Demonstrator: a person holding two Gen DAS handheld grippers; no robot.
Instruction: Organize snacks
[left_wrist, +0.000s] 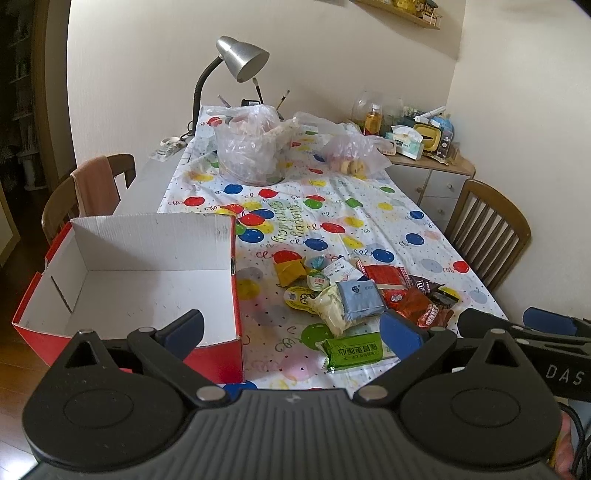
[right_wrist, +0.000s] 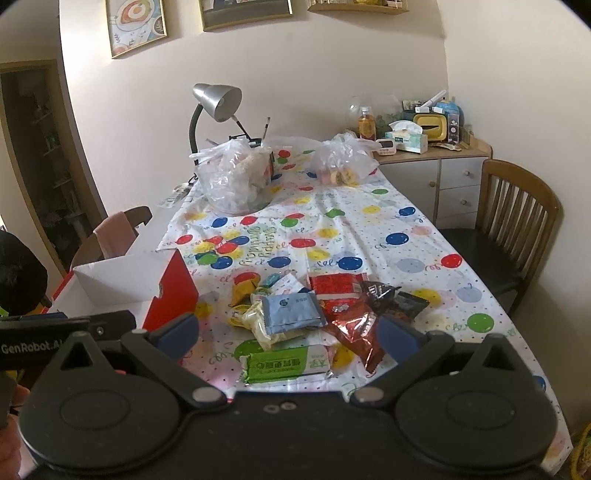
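Observation:
A heap of snack packets lies on the balloon-print cloth: a green packet nearest me, a pale blue packet, a red packet, dark chocolate bags and a yellow packet. Left of the heap stands a red cardboard box with a white, bare inside. My left gripper hovers open over the box's near right corner and the green packet. My right gripper hangs open above the heap, holding nothing.
Two clear plastic bags of food sit farther back on the table, with a desk lamp behind them. Wooden chairs stand at the left and right. A cluttered cabinet fills the far right corner.

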